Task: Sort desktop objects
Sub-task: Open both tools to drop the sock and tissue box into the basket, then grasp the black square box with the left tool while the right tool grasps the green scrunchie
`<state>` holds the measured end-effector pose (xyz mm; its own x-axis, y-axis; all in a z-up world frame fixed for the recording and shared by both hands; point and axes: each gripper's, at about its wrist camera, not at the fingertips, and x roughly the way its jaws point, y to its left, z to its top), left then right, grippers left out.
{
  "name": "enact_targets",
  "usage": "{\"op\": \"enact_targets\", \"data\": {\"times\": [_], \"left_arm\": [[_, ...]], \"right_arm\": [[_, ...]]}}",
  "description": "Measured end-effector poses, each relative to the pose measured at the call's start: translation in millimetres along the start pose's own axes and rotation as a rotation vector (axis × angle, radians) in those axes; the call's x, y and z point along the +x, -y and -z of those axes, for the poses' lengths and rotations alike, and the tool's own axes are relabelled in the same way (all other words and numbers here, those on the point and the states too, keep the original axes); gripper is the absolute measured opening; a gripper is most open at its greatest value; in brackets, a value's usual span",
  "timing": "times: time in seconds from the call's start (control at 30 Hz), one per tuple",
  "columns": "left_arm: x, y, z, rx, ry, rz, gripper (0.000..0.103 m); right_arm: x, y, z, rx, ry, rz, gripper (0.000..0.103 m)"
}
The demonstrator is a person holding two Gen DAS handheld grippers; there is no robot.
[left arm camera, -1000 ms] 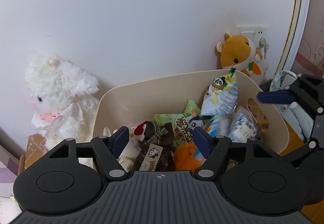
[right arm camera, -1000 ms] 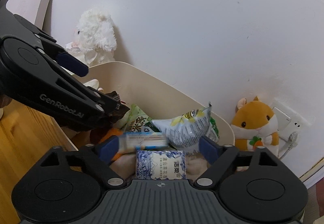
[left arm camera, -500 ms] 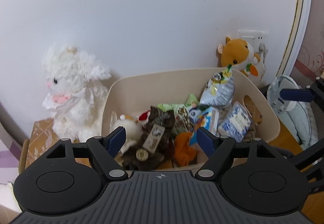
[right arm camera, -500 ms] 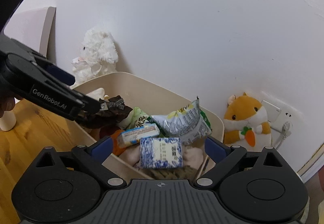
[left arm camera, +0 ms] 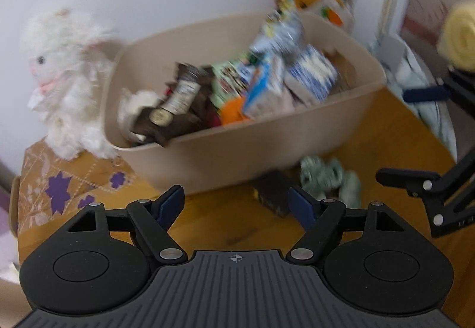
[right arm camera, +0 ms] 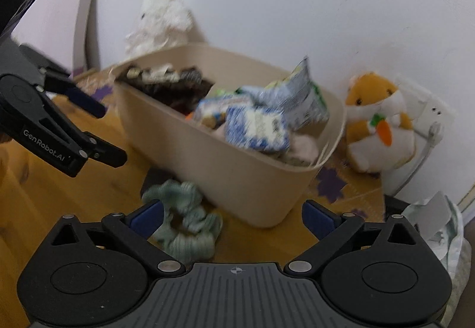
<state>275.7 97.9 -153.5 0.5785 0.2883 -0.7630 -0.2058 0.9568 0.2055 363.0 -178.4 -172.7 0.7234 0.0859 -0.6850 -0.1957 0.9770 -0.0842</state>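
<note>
Cream tub of sorted odds and ends on a wooden tabletop, both sets of fingers wide and empty.

The honey-coloured wooden tabletop (right arm camera: pixel 44 209) carries a cream oval plastic tub (left arm camera: pixel 237 150) set near the white wall and heaped with snack packets, a blue-and-white patterned packet (right arm camera: pixel 255 127) and a dark brown plush toy (left arm camera: pixel 178 108). A fluffy white plush animal (left arm camera: pixel 65 84) stands just beside one end of the tub, an orange-and-white hamster plush with a carrot (right arm camera: pixel 377 126) beside the other. A pale green corduroy scrunchie (right arm camera: pixel 187 224) lies on the tabletop in front of the tub, next to a small dark item too blurred to identify. The left gripper (left arm camera: pixel 237 206) and right gripper (right arm camera: pixel 234 218) have both just been opening; their blue-padded fingers now stand wide with nothing gripped, the right gripper's left finger just over the scrunchie.
</note>
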Motion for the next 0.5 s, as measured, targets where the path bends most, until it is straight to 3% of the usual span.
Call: {"op": "enact_targets", "data": {"times": [0.17, 0.5], "left_arm": [[17.2, 11.7, 10.5, 0.117, -0.023, -0.002, 0.078], [49.9, 28.7, 14.3, 0.290, -0.013, 0.012, 0.078]], "right_arm": [[15.5, -6.1, 15.1, -0.016, -0.058, -0.055, 0.101], [45.7, -17.9, 28.6, -0.031, -0.133, -0.071, 0.098]]}}
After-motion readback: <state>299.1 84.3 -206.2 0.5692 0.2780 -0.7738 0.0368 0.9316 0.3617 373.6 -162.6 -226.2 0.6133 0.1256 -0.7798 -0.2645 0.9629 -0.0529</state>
